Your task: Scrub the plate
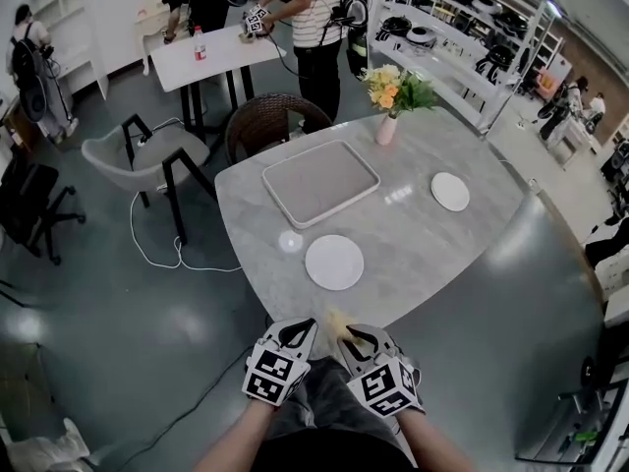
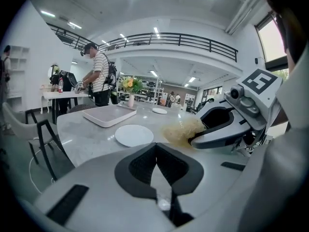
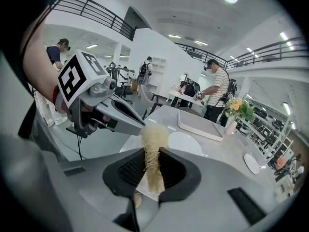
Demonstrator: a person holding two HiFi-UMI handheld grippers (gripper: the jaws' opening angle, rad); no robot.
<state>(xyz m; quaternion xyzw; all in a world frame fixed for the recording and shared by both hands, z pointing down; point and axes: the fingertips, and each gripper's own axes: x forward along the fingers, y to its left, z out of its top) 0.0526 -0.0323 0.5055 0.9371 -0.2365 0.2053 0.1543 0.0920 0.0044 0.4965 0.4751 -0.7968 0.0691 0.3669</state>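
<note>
Gripping a pale yellow fibrous scrubber (image 3: 154, 146): right gripper (image 3: 153, 167), jaws pressing on it from both sides, wad sticking up & out past the tips. Left gripper (image 2: 157, 154): jaws sitting together, nothing btwn them. Both grippers are hovering side by side, low, just short of the near table edge, over the holder's lap. Tips are angling in toward each other w/ the scrubber btwn the two, close to the left tips; can't tell if it is touching them.

The plate (image 1: 334, 262), white and round, is lying flat on the grey marble table (image 1: 423, 254) near the front edge, just beyond the grippers & apart from the scrubber. Behind it a rectangular tray (image 1: 319, 182) w/ white rim is sitting at a slight angle, toward the far left of the top. A smaller plate (image 1: 450, 191) is lying well off to the right. A pink vase (image 1: 386, 126) w/ yellow/orange flowers is standing upright at the far edge. A wicker chair (image 1: 265, 121) is sitting at the far side. Bkgd: a person in a striped shirt (image 1: 313, 8) is standing at a second table (image 1: 211, 52).
</note>
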